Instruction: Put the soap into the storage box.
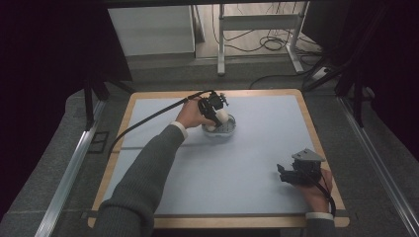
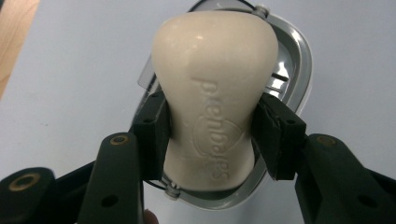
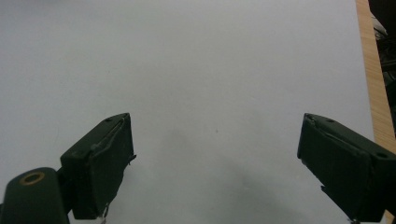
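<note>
Gripping a cream soap bar [image 2: 212, 88] by its waist in the left gripper [image 2: 212, 135], directly over a silver soap dish [image 2: 299, 60] near the table's [image 1: 262, 148] far-middle. Hiding most of the dish beneath the bar. Idling wide open, right gripper [image 3: 215, 158] over bare grey surface near the right wooden edge [image 3: 371, 84], well apart.

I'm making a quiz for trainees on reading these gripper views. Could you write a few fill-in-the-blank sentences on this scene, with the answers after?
1. The left gripper has its jaws closed on a cream bar of ____.
2. The soap is held above a shiny metal ____.
3. The right gripper has its jaws ____, with nothing between them.
4. The soap dish sits on a pale tabletop edged in ____.

Missing words: soap; dish; open; wood
</note>
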`<act>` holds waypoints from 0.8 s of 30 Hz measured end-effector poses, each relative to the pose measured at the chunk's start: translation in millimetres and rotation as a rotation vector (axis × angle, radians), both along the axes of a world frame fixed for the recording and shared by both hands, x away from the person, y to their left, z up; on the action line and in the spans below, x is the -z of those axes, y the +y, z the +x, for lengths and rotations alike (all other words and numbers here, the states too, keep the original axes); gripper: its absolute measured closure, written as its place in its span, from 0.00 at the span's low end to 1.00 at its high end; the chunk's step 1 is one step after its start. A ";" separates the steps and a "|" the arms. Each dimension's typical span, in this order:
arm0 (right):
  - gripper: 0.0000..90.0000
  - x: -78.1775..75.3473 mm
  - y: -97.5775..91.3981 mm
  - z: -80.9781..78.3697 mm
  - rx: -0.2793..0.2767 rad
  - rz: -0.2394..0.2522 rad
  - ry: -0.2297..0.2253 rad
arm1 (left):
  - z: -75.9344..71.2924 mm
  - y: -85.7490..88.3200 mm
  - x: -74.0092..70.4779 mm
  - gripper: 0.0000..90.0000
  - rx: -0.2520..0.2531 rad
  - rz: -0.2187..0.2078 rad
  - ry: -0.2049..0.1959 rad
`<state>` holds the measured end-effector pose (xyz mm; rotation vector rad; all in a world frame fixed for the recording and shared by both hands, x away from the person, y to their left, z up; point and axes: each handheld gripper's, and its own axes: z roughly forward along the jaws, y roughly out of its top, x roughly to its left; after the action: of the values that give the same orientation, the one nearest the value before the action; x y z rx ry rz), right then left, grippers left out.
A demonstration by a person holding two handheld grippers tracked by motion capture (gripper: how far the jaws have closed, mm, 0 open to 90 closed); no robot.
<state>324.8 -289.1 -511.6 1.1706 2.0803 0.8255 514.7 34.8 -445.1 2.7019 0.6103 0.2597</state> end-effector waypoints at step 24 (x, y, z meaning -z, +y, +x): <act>0.12 2.8 3.0 1.3 -0.002 -0.011 0.011 | -30.0 41.7 -21.7 0.40 -0.032 -0.184 -0.040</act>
<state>326.0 -286.1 -514.4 1.1704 2.0919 0.8098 484.6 76.5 -423.5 2.5065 0.6341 0.2525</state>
